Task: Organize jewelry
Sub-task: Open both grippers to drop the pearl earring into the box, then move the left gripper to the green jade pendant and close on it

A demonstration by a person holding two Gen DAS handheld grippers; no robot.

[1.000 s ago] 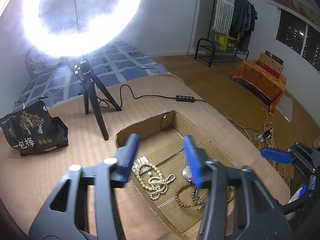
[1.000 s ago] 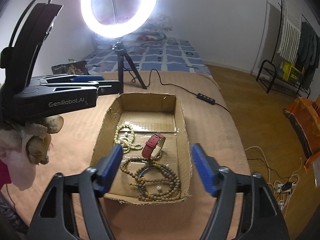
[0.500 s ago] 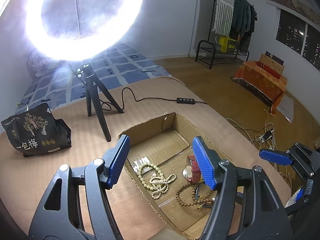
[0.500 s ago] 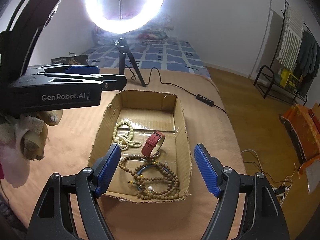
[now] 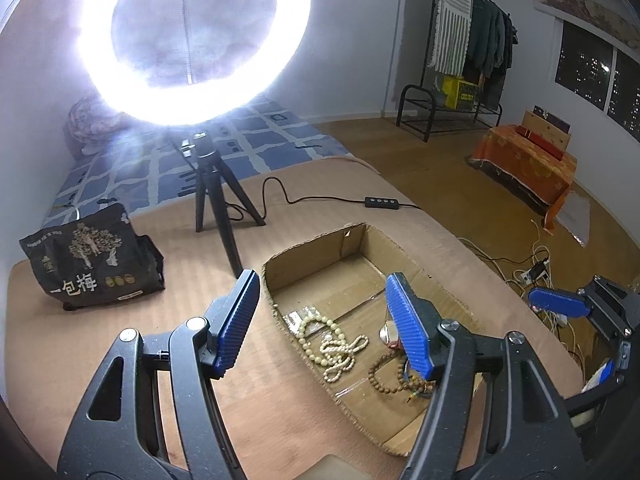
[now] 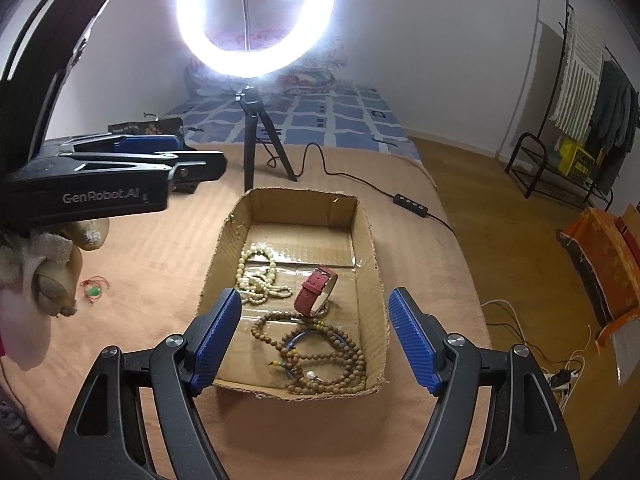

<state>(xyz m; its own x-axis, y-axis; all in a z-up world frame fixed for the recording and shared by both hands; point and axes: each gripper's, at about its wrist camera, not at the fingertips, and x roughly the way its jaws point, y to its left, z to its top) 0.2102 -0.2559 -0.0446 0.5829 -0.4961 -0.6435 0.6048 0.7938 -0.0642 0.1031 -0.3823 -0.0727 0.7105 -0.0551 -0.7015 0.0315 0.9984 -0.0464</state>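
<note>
Left gripper (image 5: 322, 322) held wide open over the near left rim of the cardboard box (image 5: 316, 246), nothing between its blue pads; seen also from the right wrist view as a black body at far left (image 6: 120, 168). Right gripper (image 6: 316, 336) likewise spread wide and empty, hovering above the near end of the box (image 6: 368, 248), its blue tip showing at the right edge of the left view (image 5: 558, 302). Inside the box: cream bead strands (image 6: 258, 276) at the left, touching the box floor; red-strapped watch (image 6: 316, 290) standing on edge near the middle; brown wooden bead strands (image 6: 324, 356) heaped at the near end, tangled with a blue bangle (image 6: 298, 338). Outside the box, well to the left on the tan bed cover (image 6: 160, 248), a small green bead on red cord (image 6: 94, 290). Beyond the box, lit ring light (image 6: 256, 16) on a black tripod (image 6: 256, 136), its cable and inline switch (image 6: 410, 202) trailing right. Black printed bag (image 5: 94, 258) at far left on the cover.
</note>
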